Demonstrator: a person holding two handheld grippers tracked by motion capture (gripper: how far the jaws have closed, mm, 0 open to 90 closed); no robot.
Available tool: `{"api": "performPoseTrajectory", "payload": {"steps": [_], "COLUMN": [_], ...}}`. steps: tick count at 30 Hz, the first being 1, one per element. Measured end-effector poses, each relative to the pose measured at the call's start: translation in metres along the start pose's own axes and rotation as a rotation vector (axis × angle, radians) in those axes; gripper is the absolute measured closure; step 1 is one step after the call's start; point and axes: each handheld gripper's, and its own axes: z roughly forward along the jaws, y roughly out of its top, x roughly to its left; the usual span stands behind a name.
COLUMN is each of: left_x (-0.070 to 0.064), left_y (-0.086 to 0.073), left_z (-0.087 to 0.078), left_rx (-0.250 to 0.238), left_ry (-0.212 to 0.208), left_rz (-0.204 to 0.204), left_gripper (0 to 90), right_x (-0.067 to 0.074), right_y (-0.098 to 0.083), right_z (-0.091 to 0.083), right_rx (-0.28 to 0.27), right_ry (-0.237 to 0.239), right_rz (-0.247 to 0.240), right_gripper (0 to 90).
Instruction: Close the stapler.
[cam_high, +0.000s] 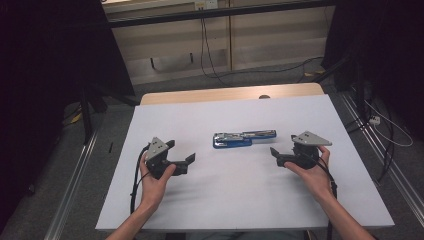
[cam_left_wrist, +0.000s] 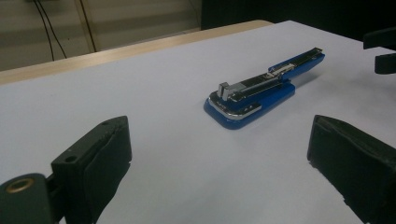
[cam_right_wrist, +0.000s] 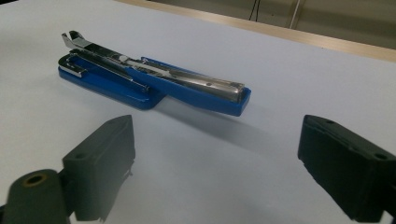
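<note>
The white surface (cam_high: 240, 200) is seen carrying a blue stapler (cam_high: 244, 138) near its middle, swung fully open and laid flat, its long axis running across from left to right. It is flanked by the left tongs (cam_high: 181, 153) and the right tongs (cam_high: 276, 155), both held apart, clear of the stapler and gripping nothing.

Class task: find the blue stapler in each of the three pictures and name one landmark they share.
High view: blue stapler lies mid-table, between the two hands.
Left gripper view: upper right of centre, beyond the open jaws.
Right gripper view: upper left, lying unfolded.
Shared landmark: the table's wooden far edge.
</note>
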Motion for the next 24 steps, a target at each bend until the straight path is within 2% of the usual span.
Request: {"api": "performPoseTrajectory", "payload": {"steps": [6,9,14,17,21,24], "left_x": [-0.003,-0.006,-0.010,-0.011,-0.012,-0.011], "left_y": [0.007,0.010,0.016,0.017,0.019,0.022], "left_z": [0.017,0.025,0.035,0.043,0.051,0.055], "left_rx": [-0.006,-0.007,0.018,0.036,0.063,0.053], "left_ry": [-0.043,-0.069,-0.095,-0.118,-0.119,-0.107], "left_rz": [0.008,-0.010,-0.007,-0.021,-0.008,-0.009], "left_gripper": [5.8,6.5,7.2,8.4,9.7,9.6], "right_x": [-0.001,-0.002,-0.001,-0.001,-0.002,-0.002], "right_y": [0.001,-0.001,0.000,0.001,0.001,0.001], "right_z": [-0.001,0.001,0.003,0.004,0.005,0.006], "right_rx": [-0.005,0.009,0.008,0.009,0.013,0.021], "right_ry": [0.000,0.015,0.012,0.005,0.002,0.011], "right_rz": [-0.009,-0.005,-0.013,-0.016,-0.020,-0.020], "right_gripper": [17.2,20.6,23.5,24.4,27.4,33.6]}}
